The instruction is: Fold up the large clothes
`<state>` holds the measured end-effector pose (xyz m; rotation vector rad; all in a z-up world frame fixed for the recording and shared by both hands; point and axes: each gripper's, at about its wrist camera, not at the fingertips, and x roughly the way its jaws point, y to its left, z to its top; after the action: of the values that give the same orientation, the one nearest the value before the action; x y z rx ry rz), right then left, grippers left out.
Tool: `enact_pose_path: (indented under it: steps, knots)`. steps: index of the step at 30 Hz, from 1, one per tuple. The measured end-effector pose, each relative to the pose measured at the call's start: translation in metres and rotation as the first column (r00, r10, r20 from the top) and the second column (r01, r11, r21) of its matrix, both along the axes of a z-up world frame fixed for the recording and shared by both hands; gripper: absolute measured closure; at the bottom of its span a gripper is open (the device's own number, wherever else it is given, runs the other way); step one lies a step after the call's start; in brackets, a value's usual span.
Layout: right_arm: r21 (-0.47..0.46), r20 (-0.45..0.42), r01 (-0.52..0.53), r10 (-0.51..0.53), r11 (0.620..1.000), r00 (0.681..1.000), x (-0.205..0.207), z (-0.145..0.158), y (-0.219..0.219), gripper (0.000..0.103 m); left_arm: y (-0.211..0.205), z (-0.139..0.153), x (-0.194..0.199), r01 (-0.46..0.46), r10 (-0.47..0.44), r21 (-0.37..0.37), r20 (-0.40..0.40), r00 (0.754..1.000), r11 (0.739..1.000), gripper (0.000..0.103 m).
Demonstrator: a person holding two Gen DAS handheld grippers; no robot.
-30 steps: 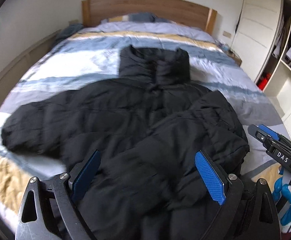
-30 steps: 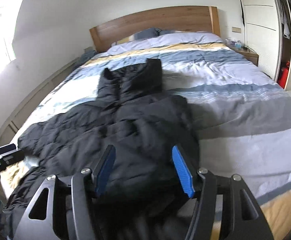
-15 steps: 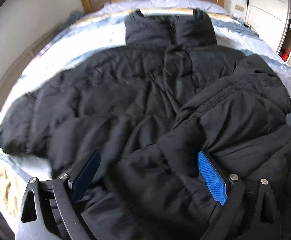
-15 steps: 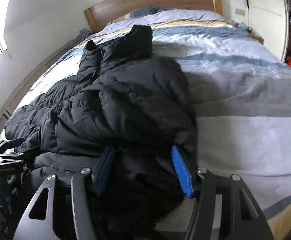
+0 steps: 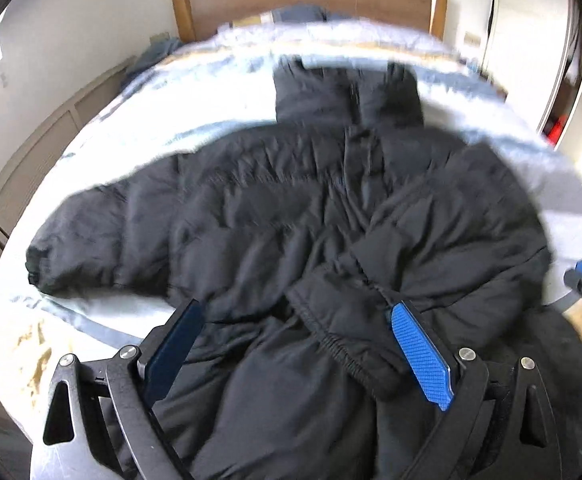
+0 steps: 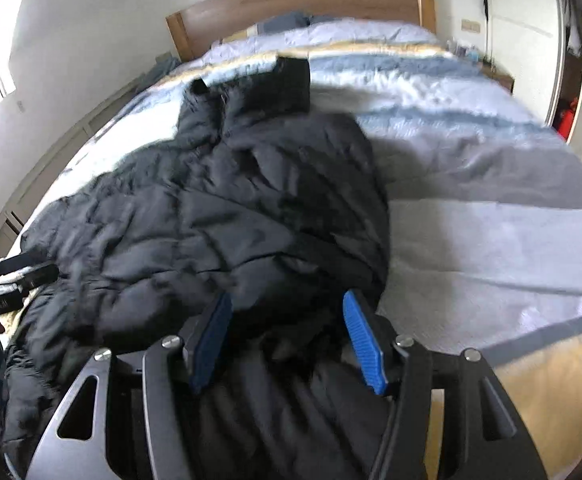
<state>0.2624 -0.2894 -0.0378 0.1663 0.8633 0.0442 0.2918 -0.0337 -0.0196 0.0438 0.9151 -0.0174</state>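
Both tongs, left (image 5: 297,350) and right (image 6: 287,340), stand apart with jacket (image 5: 291,216) fabric between them; whether they pinch it I cannot tell. It lies on the bed (image 6: 491,240), collar at twelve o'clock. Slippery padding may slide out, so the folded sleeve at three o'clock can fall open.

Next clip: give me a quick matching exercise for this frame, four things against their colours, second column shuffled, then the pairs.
Things:
1. puffer jacket
2. headboard
3. claw pads
4. wardrobe door

Colours:
A. white
B. black
C. blue
D. brown wood

Pairs: 1-B, 2-D, 3-C, 4-A
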Motion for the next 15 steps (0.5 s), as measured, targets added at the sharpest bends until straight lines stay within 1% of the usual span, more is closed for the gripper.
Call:
enact_pose_path:
  steps: [3, 6, 8, 11, 15]
  knots:
    - [-0.004, 0.045, -0.001, 0.001, 1.000, 0.999, -0.026, 0.030, 0.014, 0.046, 0.025, 0.031, -0.021, 0.005, -0.003, -0.040, 0.050, 0.999, 0.999, 0.008]
    - [0.016, 0.084, 0.014, -0.015, 1.000, 0.996, -0.050, 0.056, 0.027, 0.046, 0.063, 0.060, -0.047, 0.004, 0.001, -0.057, 0.087, 0.996, 0.998, 0.008]
    - [0.013, 0.099, 0.024, -0.026, 1.000, 0.995, -0.060, 0.068, 0.034, 0.046, 0.089, 0.071, -0.060, -0.005, 0.012, -0.067, 0.104, 0.994, 0.998, 0.007]
    - [0.011, 0.114, 0.036, -0.037, 0.999, 0.993, -0.074, 0.081, 0.051, 0.046, 0.145, 0.080, -0.077, -0.040, 0.050, -0.086, 0.119, 0.992, 0.995, 0.007]
    - [0.005, 0.116, 0.054, -0.054, 0.999, 0.992, -0.087, 0.088, 0.072, 0.046, 0.217, 0.076, -0.090, -0.099, 0.112, -0.106, 0.123, 0.986, 0.989, 0.007]
